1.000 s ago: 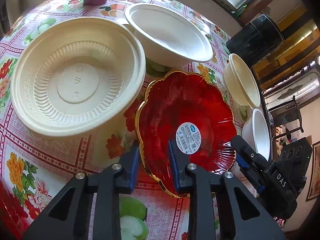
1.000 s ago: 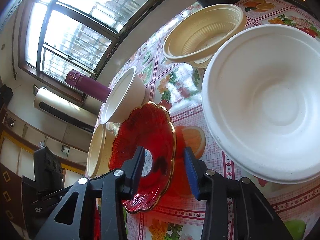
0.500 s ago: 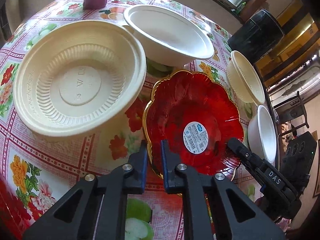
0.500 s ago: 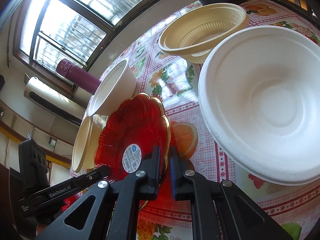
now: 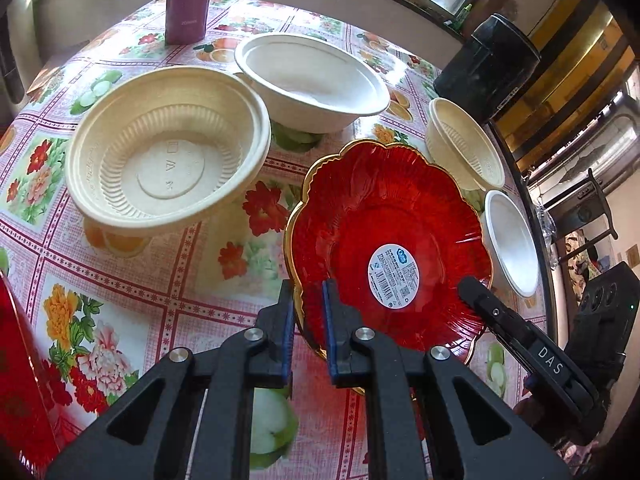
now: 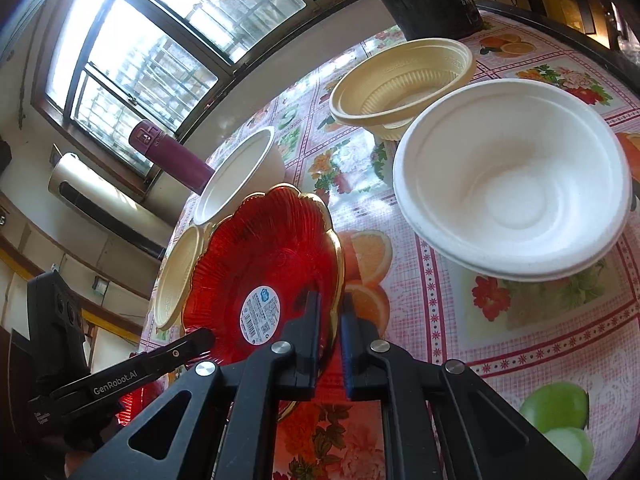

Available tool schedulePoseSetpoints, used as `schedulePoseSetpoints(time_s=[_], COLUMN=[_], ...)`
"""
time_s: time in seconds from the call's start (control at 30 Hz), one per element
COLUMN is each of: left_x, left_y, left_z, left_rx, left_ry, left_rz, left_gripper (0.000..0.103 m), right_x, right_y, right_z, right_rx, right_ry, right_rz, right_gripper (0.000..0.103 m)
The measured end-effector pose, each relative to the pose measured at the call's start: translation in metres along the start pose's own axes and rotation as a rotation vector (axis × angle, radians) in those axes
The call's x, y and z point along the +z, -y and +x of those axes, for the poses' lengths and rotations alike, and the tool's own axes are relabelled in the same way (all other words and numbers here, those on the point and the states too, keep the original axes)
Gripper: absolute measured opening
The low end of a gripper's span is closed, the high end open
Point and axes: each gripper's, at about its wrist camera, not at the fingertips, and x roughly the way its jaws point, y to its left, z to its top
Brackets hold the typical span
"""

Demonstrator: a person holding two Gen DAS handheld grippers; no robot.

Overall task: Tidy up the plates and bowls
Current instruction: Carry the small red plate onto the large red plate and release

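A red plate with a gold scalloped rim (image 5: 384, 216) (image 6: 272, 256) is held tilted above the flowered tablecloth. My left gripper (image 5: 308, 304) is shut on its near rim. My right gripper (image 6: 331, 312) is shut on the opposite rim and shows in the left wrist view (image 5: 496, 316). A large cream ribbed bowl (image 5: 168, 156) and a white bowl (image 5: 312, 80) stand to the left and behind. A smaller cream bowl (image 5: 464, 140) (image 6: 404, 80) and a white bowl (image 5: 510, 240) (image 6: 512, 196) stand to the right.
A maroon flask (image 5: 188, 0) stands at the table's far edge by the window. A black cylindrical container (image 5: 488, 68) stands at the far right. A red box (image 5: 20, 380) is at the near left edge.
Both grippers closed on opposite rims of the red plate. The plate has since risen off the table and tilted, with both grippers on it.
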Motion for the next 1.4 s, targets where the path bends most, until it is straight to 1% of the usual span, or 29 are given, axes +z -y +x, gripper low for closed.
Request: schedulePoseSetpoints(time_s=[0.07, 0.2, 0.43, 0.63, 0.8, 0.87, 1.0, 1.07, 1.17, 1.3, 1.4], left_x=[-0.008, -0.029, -0.060, -0.079, -0.094, -0.102, -0.110, -0.113, -0.118, -0.118, -0.116], left_y=[-0.001, -0.011, -0.057, -0.101, -0.140, -0.156, -0.179, -0.190, -0.210, -0.232, -0.237], left_z=[-0.013, -0.045, -0.107, -0.143, -0.166, -0.172, -0.173, -0.167, -0.159, -0.145, -0.138], left_rx=[0.004, 0.028, 0.051, 0.105, 0.167, 0.194, 0.257, 0.284, 0.292, 0.296, 0.305], left_ry=[0.020, 0.069, 0.160, 0.218, 0.258, 0.270, 0.270, 0.248, 0.213, 0.158, 0.148], left_rz=[0.012, 0.028, -0.025, -0.073, -0.130, -0.154, -0.174, -0.179, -0.208, -0.243, -0.235], left_gripper=[0.011, 0.011, 0.011, 0.012, 0.012, 0.012, 0.012, 0.014, 0.015, 0.017, 0.017], right_x=[-0.010, -0.026, -0.056, -0.084, -0.114, -0.124, -0.148, -0.157, -0.169, -0.181, -0.181], right_y=[-0.006, -0.028, -0.089, -0.146, -0.192, -0.208, -0.238, -0.251, -0.263, -0.271, -0.274], right_z=[-0.010, -0.023, -0.037, -0.029, -0.010, -0.001, 0.017, 0.029, 0.046, 0.068, 0.081], right_rx=[0.006, 0.039, 0.110, 0.165, 0.203, 0.204, 0.191, 0.174, 0.143, 0.105, 0.066], right_ry=[0.018, 0.029, 0.024, -0.010, -0.064, -0.080, -0.119, -0.138, -0.164, -0.202, -0.222], right_rz=[-0.011, -0.044, -0.157, -0.251, -0.325, -0.363, -0.423, -0.452, -0.487, -0.516, -0.544], right_gripper=[0.009, 0.009, 0.009, 0.009, 0.009, 0.009, 0.010, 0.010, 0.010, 0.011, 0.015])
